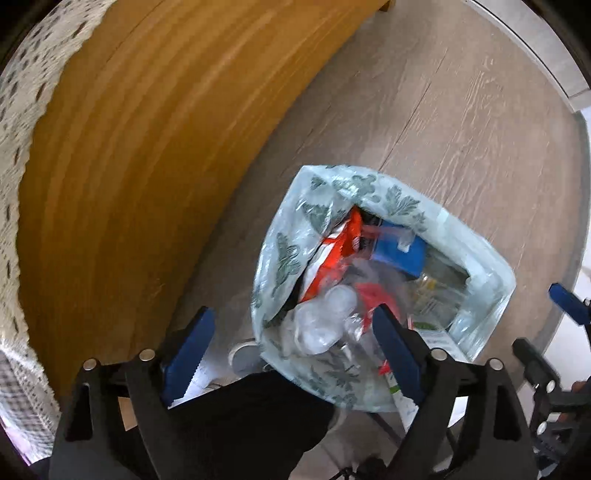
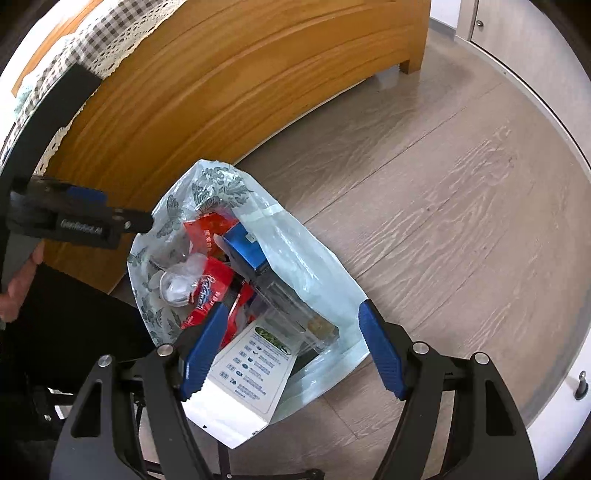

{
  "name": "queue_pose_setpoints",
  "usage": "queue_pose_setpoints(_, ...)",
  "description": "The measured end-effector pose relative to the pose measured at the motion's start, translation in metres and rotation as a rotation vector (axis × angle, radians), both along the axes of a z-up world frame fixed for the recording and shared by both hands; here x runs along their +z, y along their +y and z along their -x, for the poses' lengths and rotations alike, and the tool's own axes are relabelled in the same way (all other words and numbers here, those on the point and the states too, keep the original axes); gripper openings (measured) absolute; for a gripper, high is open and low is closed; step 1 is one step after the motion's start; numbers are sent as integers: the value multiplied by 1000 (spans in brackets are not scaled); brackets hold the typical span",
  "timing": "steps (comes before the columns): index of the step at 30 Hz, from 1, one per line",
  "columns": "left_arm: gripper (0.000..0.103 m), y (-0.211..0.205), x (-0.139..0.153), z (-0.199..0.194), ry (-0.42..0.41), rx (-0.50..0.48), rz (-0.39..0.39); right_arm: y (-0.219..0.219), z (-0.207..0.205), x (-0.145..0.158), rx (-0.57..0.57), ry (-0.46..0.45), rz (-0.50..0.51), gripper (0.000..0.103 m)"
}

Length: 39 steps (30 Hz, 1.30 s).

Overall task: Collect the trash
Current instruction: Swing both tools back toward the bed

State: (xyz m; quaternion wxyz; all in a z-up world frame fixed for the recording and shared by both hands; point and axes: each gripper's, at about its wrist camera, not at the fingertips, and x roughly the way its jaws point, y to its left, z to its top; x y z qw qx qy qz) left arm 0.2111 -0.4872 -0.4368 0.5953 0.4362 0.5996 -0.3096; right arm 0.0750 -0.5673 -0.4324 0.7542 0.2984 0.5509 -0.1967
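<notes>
A pale plastic trash bag printed with green butterflies stands open on the floor; it also shows in the right wrist view. Inside lie red snack wrappers, a blue box, crumpled clear plastic and a white printed carton sticking out of the mouth. My left gripper is open and empty above the bag's near edge; it also shows in the right wrist view. My right gripper is open and empty over the bag's mouth.
A wooden bed frame with a checked, lace-edged cover stands just behind the bag. Grey wood-look floor spreads to the right. A white cabinet stands at the far right. The person's dark trouser leg is below.
</notes>
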Motion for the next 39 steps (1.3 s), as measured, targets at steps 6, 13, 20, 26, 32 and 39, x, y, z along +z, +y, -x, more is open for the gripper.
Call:
queue_pose_setpoints(6, 84, -5, 22, -4, -94, -53, 20, -1, -1, 17, 11, -16, 28, 71)
queue_pose_setpoints(13, 84, 6, 145, -29, -179, -97, 372, -4, -11, 71, 24, -17, 123, 71)
queue_pose_setpoints(20, 86, 75, 259, -87, -208, 42, 716, 16, -73, 163, 128, -101, 299, 71)
queue_pose_setpoints(26, 91, 176, 307, -156, -309, 218, 854, 66, -160, 249, 253, -314, 417, 71)
queue_pose_setpoints(32, 91, 259, 294, -236, -314, 419, 828, 115, -257, 272, 363, -389, 460, 71)
queue_pose_setpoints(39, 91, 314, 284, -331, -332, 588, 819, 157, -380, 250, 511, -406, 424, 63)
